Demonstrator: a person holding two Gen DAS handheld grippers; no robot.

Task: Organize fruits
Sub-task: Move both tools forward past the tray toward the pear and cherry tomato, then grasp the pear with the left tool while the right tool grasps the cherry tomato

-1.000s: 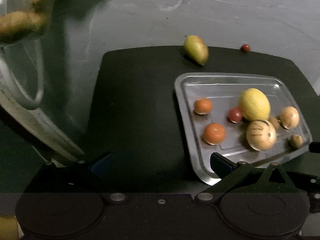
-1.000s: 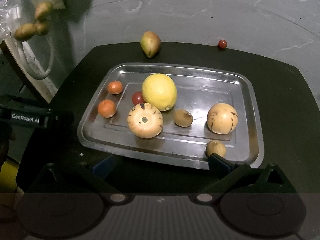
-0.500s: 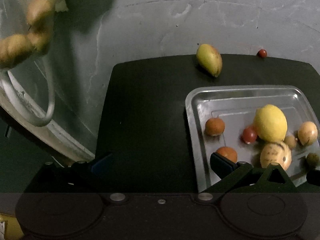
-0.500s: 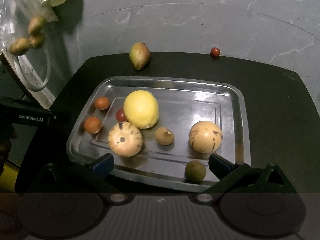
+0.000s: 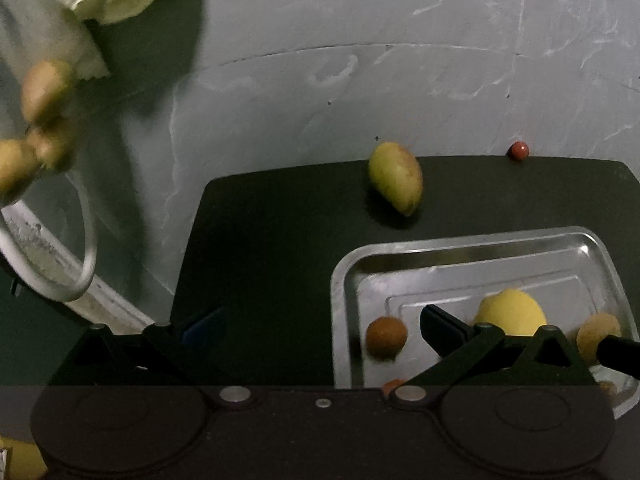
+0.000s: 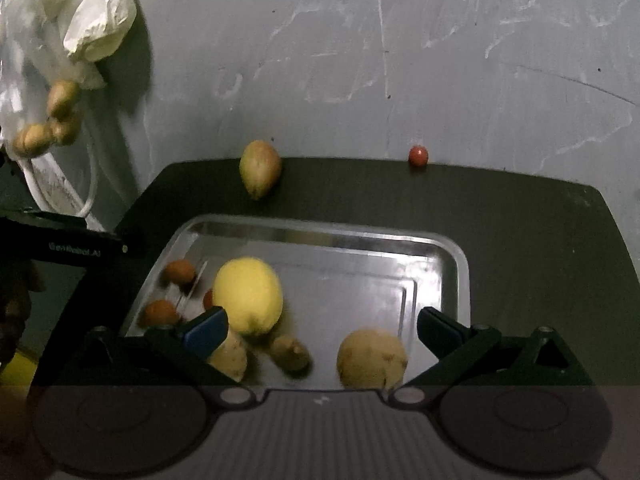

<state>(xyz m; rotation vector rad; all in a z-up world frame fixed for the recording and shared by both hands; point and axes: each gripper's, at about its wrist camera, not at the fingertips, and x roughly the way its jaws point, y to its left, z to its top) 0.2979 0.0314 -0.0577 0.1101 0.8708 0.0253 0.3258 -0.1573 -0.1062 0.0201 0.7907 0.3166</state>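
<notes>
Both grippers empty, jaws spread wide: left gripper (image 5: pixel 320 322) hangs over the dark table (image 5: pixel 280 260) at the left edge of the metal tray (image 5: pixel 340 280), right gripper (image 6: pixel 320 326) sits low over the tray's near half. Most fruit is already in the tray: big yellow lemon-like fruit (image 6: pixel 247 295), two small orange fruits (image 6: pixel 180 272) (image 6: pixel 160 312), a tan round fruit (image 6: pixel 372 358), a small brown one (image 6: pixel 291 353), a pale one (image 6: pixel 230 354) partly behind the right gripper's blue finger pad (image 6: pixel 206 327); something red is just visible behind the lemon, can't identify it. Strays outside the tray: green-yellow mango (image 6: pixel 259 167) and a cherry tomato (image 6: pixel 418 155), both at the far table edge against the grey wall (image 6: pixel 360 60), well apart from each other. Risks as I read it: tomato is small and round, so a fast or off-centre close will likely squirt it sideways along the wall, or squash it if clamped hard. Mango is tapered and lying angled; gripping near the tip could make it slip out or spin. Wall is right behind both, so an overshoot would hit fingers on it. Tray fruit is round and loose on smooth metal, so any bump on the rim from either gripper probably sets it rolling. The two grippers are close, so crossing reaches could collide. Both views are motion-blurred, dim, so the exact clearance is hard to judge.
</notes>
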